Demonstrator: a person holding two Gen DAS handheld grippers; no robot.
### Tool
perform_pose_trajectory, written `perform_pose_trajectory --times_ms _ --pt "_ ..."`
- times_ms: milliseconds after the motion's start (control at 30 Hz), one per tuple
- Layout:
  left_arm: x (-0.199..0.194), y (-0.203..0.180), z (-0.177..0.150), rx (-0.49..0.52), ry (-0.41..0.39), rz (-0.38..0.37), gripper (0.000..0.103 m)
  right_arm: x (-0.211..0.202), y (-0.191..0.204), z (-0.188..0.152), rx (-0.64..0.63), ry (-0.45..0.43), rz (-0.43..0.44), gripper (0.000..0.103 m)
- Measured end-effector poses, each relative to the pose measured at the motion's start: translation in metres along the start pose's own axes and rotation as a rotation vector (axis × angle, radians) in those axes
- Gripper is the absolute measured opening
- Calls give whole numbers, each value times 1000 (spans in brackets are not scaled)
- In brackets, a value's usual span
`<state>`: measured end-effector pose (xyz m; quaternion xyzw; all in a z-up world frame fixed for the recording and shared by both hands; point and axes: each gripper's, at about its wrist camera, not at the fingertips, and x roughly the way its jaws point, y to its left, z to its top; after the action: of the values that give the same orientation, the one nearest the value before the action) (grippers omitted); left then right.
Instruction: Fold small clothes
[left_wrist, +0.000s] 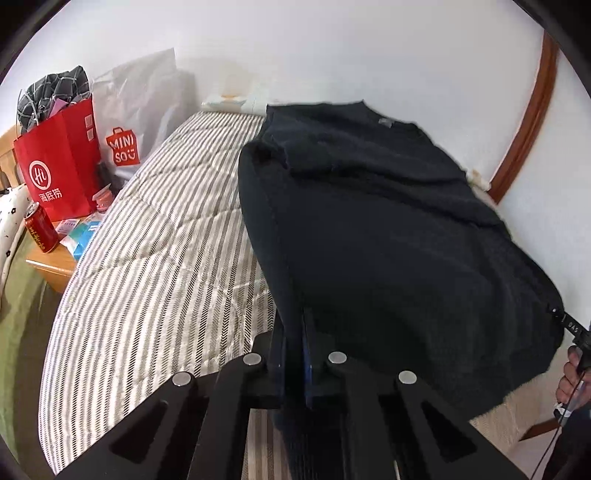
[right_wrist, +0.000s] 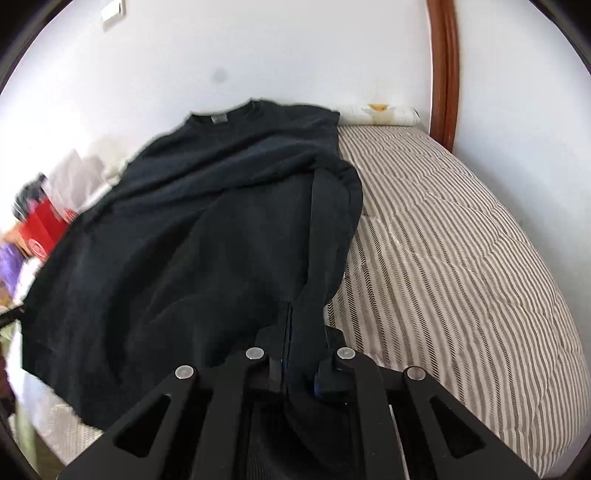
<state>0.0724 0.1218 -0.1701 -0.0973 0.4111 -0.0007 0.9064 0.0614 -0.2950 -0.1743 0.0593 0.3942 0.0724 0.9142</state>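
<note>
A bed with a grey-and-cream striped quilted cover (left_wrist: 155, 236) stands against a plain white wall (left_wrist: 332, 48). A curved reddish-brown wooden frame (left_wrist: 532, 118) rises at the wall beside the bed's far corner. A low wooden bedside table (left_wrist: 51, 266) stands at the bed's edge, carrying a red paper bag (left_wrist: 59, 166), a white Miniso bag (left_wrist: 136, 110) and a red can (left_wrist: 40, 229). A white wall switch plate (right_wrist: 110, 11) sits high on the wall. Lighting is even and bright.

My matt black fingers (left_wrist: 295, 354) pinch a soft, matt black knit shirt (left_wrist: 388, 229). Under it, a quilted striped cover (left_wrist: 155, 266) with a faint sheen. Glossy red paper bag (left_wrist: 59, 166), shiny can (left_wrist: 40, 229), polished wood trim (right_wrist: 445, 74).
</note>
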Motion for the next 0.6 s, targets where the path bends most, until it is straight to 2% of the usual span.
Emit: perform_pose_trajectory --times_ms 300,600 --pt "-48 7 -5 -6 -58 -69 7 -46 9 -2 -33 -71 29 8" --pt "-52 -11 32 6 -123 -56 7 -45 14 36 1 -106 37 8"
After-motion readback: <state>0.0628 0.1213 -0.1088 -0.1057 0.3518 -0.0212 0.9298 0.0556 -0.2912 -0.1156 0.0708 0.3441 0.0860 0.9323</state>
